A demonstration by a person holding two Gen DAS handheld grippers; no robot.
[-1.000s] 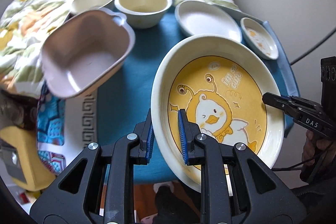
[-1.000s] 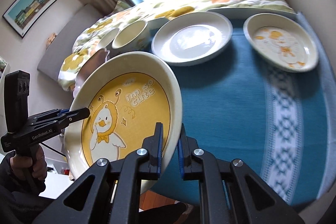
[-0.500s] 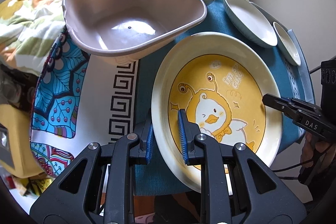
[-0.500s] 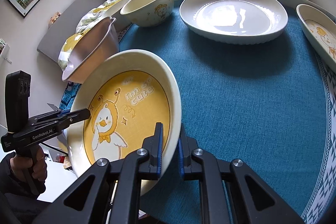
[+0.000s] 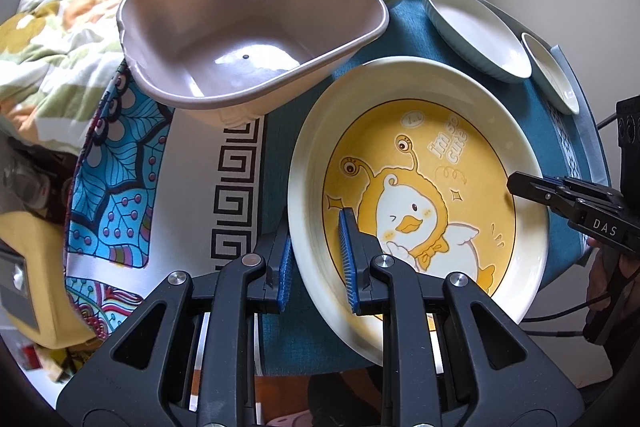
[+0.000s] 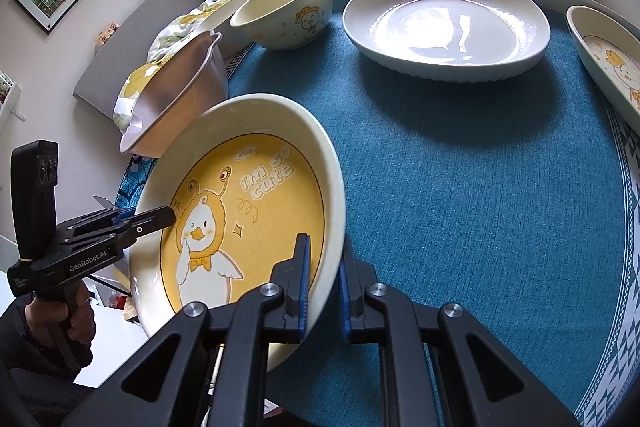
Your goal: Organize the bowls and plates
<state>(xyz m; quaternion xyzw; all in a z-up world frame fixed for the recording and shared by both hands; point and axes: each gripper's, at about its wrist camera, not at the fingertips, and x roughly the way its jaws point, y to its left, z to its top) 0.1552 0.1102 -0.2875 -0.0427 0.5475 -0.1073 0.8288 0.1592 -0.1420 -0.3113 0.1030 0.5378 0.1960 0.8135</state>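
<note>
Left wrist view: left gripper [image 5: 314, 259] clamped on near rim of duck plate [image 5: 424, 195]; plate above blue cloth [image 5: 360, 51], beside pink basin [image 5: 248, 39]. Two-point hold likely steadies wide plate.

Right wrist view: right gripper [image 6: 323, 281] clamped on opposite rim; plate tilted above cloth edge.

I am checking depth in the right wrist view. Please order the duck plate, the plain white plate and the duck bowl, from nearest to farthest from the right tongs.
1. Duck plate: held in the right tongs, lower left.
2. Plain white plate: upper right on the blue cloth.
3. Duck bowl: upper middle, slightly farther; close to the white plate's distance.
</note>
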